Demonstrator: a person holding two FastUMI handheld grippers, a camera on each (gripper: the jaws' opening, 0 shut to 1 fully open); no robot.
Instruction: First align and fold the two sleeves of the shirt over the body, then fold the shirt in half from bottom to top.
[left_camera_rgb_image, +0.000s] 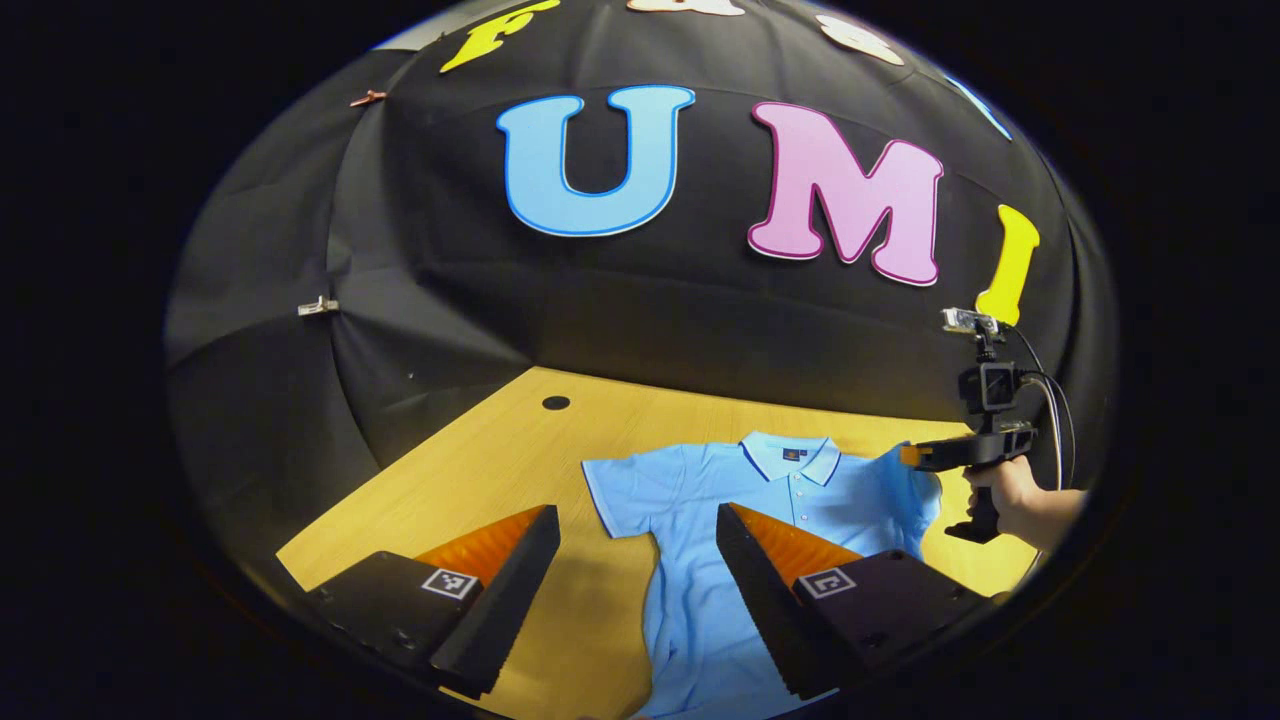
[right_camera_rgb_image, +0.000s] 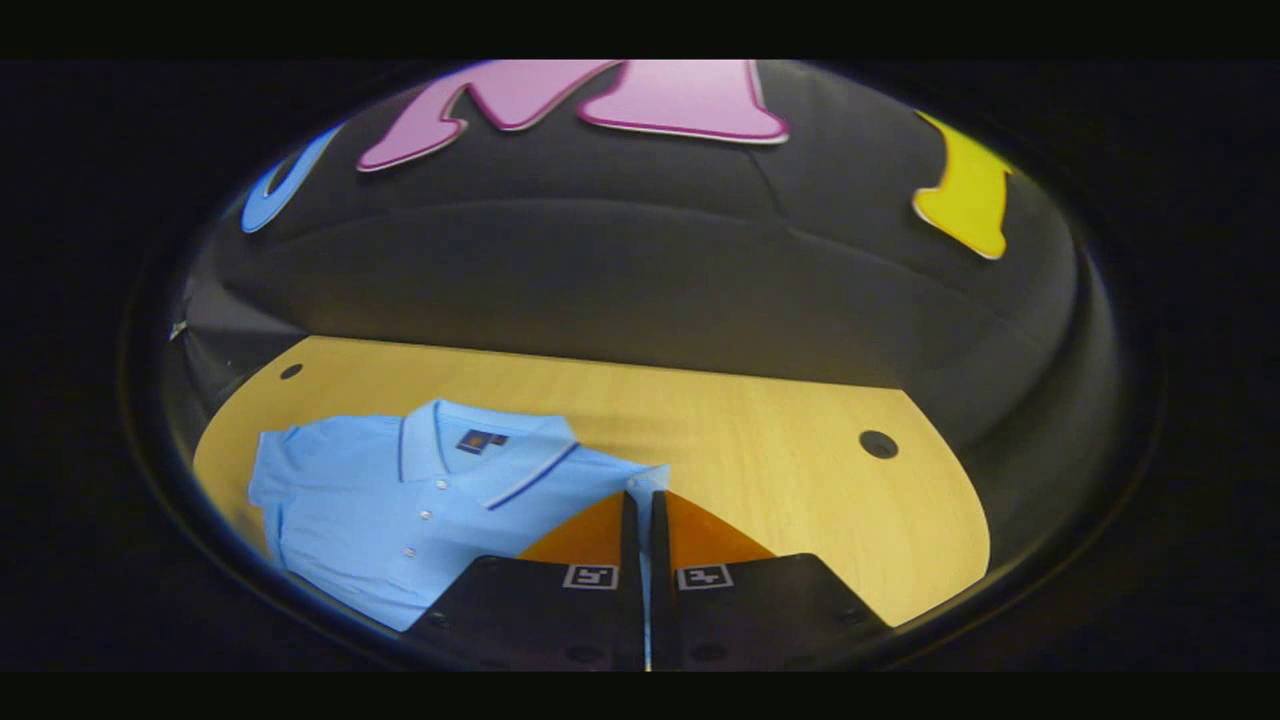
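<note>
A wooden table fills the lower frame; the shirt lies flat, collar up (its label too small to read). The left gripper hangs spread wide. The right gripper is clamped on a sleeve, centre frame.

The shirt is plain light blue, with a thin darker blue stripe edging its collar and sleeve cuffs, pale buttons down the placket, and a small dark blue label inside the neck. The desk is yellowish light wood grain with round black holes.
</note>
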